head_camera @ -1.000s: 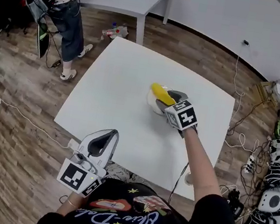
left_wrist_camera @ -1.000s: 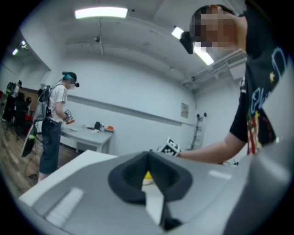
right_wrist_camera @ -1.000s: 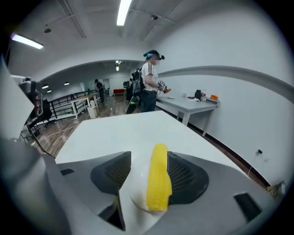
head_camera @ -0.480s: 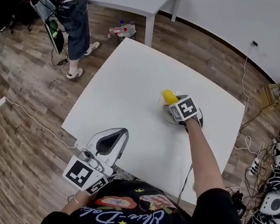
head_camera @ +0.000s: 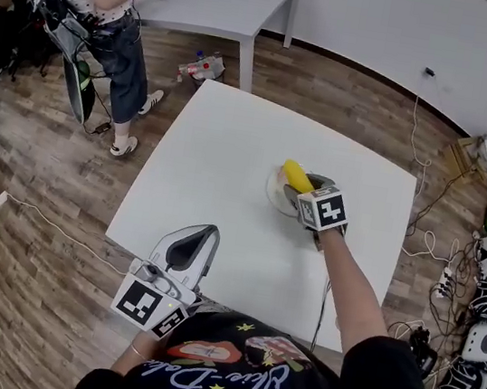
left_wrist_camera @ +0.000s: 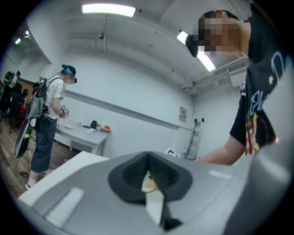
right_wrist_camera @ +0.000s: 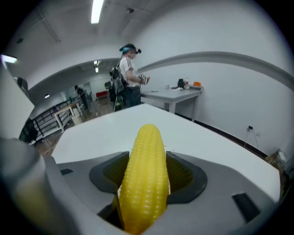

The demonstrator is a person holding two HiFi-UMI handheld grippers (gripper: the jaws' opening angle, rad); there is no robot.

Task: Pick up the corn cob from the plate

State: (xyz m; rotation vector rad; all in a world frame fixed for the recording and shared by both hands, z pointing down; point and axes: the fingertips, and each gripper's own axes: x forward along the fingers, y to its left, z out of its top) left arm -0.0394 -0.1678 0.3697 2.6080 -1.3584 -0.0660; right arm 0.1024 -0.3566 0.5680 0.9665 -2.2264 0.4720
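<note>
Bright, even light falls from ceiling strip lights (left_wrist_camera: 108,8), so the white table (head_camera: 229,168) shows only faint shadows. Both gripper views bend hard at the edges, with black corners. The corn cob (right_wrist_camera: 146,174) is crisp; the left gripper (left_wrist_camera: 148,170) up close looks soft and blurry.

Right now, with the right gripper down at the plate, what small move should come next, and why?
Probably close the right gripper on the corn cob, then lift. The cob lies lengthwise between its fingers, which stand wide on either side and do not look clamped, and the head view shows it at the plate.
</note>
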